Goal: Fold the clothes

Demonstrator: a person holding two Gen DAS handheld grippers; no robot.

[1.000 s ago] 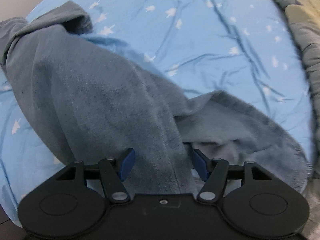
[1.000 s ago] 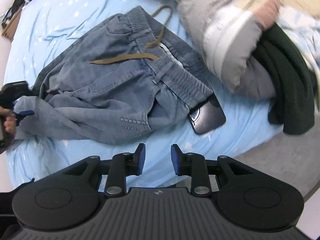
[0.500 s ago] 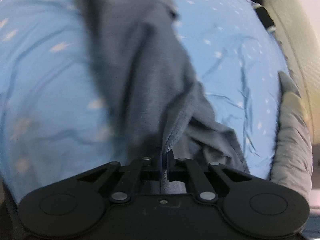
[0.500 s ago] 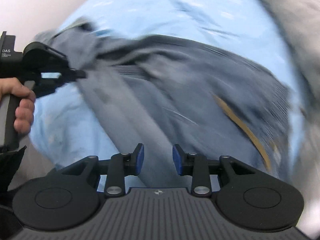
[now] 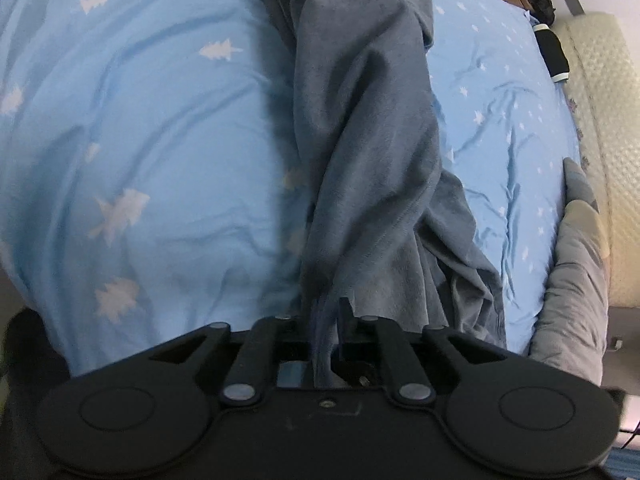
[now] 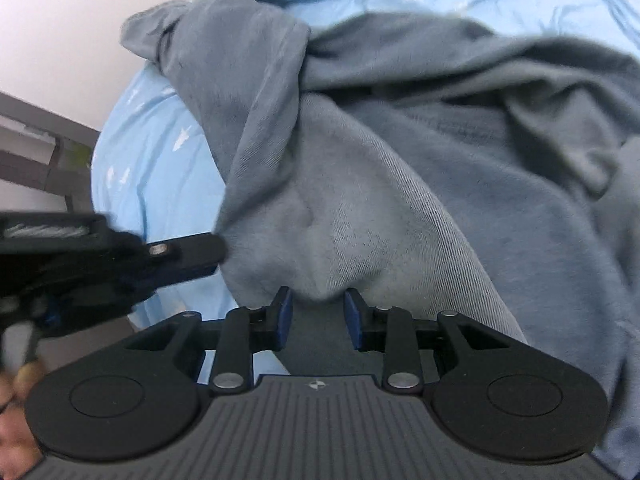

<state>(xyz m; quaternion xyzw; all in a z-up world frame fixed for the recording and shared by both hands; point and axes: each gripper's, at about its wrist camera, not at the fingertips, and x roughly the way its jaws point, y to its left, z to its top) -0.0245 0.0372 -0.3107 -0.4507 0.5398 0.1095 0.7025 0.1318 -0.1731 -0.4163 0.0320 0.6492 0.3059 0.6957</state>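
A pair of blue-grey denim trousers [image 5: 368, 128] lies stretched along the light blue bedsheet [image 5: 132, 128]. My left gripper [image 5: 326, 320] is shut on the hem of one leg, which runs away up the view. In the right wrist view the same trousers [image 6: 400, 184] fill the frame in loose folds. My right gripper [image 6: 318, 314] is open, its blue pads either side of a fold of the cloth. The left gripper [image 6: 200, 254] shows at the left there, pinching the cloth edge.
A grey quilted garment [image 5: 576, 264] lies at the right edge of the bed. A cream quilted headboard [image 5: 612, 120] stands behind it, with a dark item [image 5: 554, 52] near the corner. The bed's edge and a white wall [image 6: 80, 20] show at left.
My left gripper closed on the trouser leg and pulled it taut. My right gripper swung left from the waistband area and came down close onto the cloth near the left gripper, staying open.
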